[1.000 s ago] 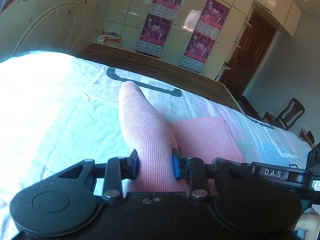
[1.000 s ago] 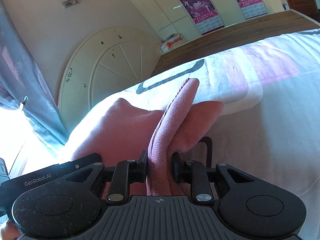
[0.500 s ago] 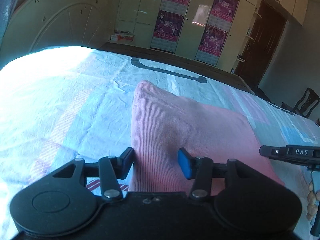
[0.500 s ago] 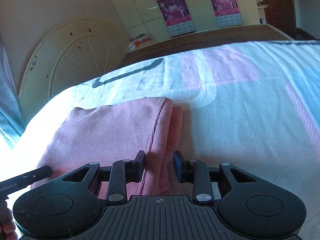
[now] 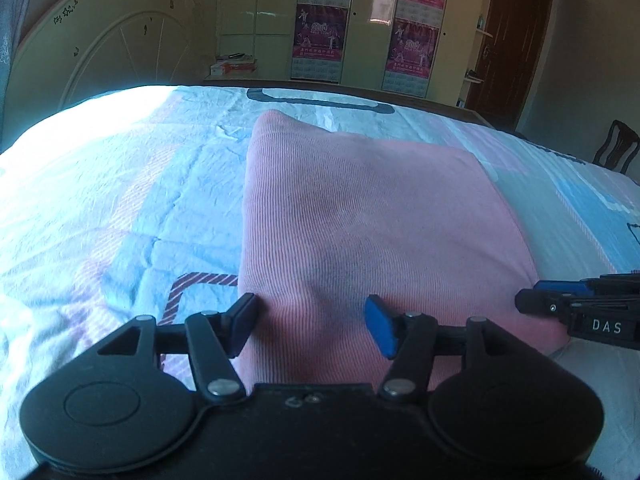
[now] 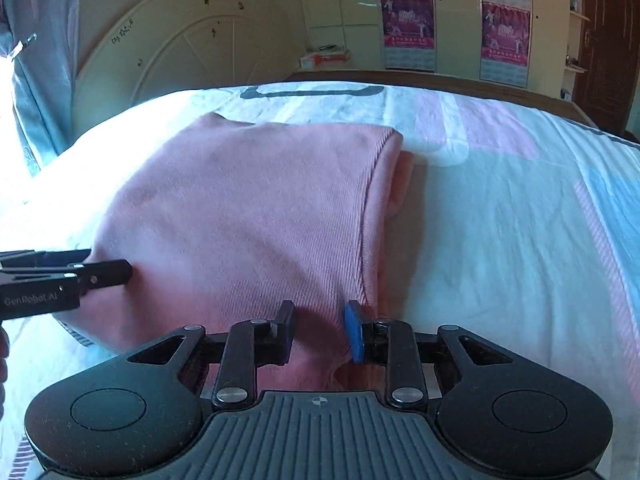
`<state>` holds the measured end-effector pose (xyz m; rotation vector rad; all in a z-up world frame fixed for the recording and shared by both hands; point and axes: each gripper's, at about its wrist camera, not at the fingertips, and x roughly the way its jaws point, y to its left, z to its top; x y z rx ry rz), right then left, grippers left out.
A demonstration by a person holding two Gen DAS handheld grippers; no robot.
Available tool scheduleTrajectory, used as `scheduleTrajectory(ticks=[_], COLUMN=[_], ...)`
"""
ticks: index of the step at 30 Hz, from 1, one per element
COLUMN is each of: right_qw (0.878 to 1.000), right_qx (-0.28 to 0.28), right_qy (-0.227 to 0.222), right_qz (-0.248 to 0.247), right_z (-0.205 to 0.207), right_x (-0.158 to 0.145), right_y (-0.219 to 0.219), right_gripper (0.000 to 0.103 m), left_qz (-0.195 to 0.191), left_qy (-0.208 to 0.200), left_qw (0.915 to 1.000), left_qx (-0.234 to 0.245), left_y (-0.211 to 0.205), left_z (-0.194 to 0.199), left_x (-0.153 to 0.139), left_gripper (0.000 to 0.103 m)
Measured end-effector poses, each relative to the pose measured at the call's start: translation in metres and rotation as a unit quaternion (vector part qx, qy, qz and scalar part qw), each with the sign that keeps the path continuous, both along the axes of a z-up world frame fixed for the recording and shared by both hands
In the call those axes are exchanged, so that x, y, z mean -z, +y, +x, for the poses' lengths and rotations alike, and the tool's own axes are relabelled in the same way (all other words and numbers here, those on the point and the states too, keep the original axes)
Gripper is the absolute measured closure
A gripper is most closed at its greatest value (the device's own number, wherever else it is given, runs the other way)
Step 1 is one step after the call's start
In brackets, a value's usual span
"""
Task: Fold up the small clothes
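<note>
A pink ribbed garment lies folded flat on the bed, also in the right wrist view. My left gripper is open, its jaws wide apart over the garment's near left edge, not gripping it. My right gripper is open over the near right corner, where the ribbed hem runs; cloth lies between its jaws but they do not pinch it. Each gripper shows in the other's view: the right one at the garment's right edge, the left one at its left edge.
The bed sheet is pale with pink and blue blocks. A cream headboard stands at the far left, wardrobes with posters behind, a brown door and a chair to the right.
Both grippers lowered the lifted pink cloth onto the bed and opened, letting it go. The garment now lies flat and folded. The left jaws have spread wider since half a second ago.
</note>
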<state>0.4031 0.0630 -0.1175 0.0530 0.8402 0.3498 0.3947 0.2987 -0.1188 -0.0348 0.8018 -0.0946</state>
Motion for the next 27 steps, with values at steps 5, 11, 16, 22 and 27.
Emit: scheduleTrajectory(ticks=[5, 11, 16, 22, 27], right_qw=[1.0, 1.0, 1.0, 1.0, 1.0], right_qx=[0.007, 0.006, 0.015, 0.017, 0.022], right_qy=[-0.006, -0.007, -0.007, -0.005, -0.004], right_qz=[-0.011, -0.017, -0.013, -0.007, 0.0], right_z=[-0.002, -0.012, -0.015, -0.014, -0.015], right_x=[0.004, 0.008, 0.009, 0.009, 0.01], right_y=[0.006, 0.004, 0.005, 0.003, 0.002], right_gripper=[0.078, 0.078, 0.078, 0.078, 0.078], left_qz=[0.013, 0.006, 0.021, 0.042, 0.063], left_qy=[0.01, 0.003, -0.011, 0.051, 0.114], left_qw=[0.9998, 0.9998, 0.9997, 0.9974, 0.9893], left_qx=[-0.006, -0.016, -0.003, -0.03, -0.065], left_y=[-0.004, -0.003, -0.015, -0.021, -0.021], left_z=[0.0, -0.004, -0.006, 0.01, 0.029], left_x=[-0.003, -0.022, -0.027, -0.007, 0.01], left_gripper=[0.039, 0.027, 0.0, 0.0, 0.0])
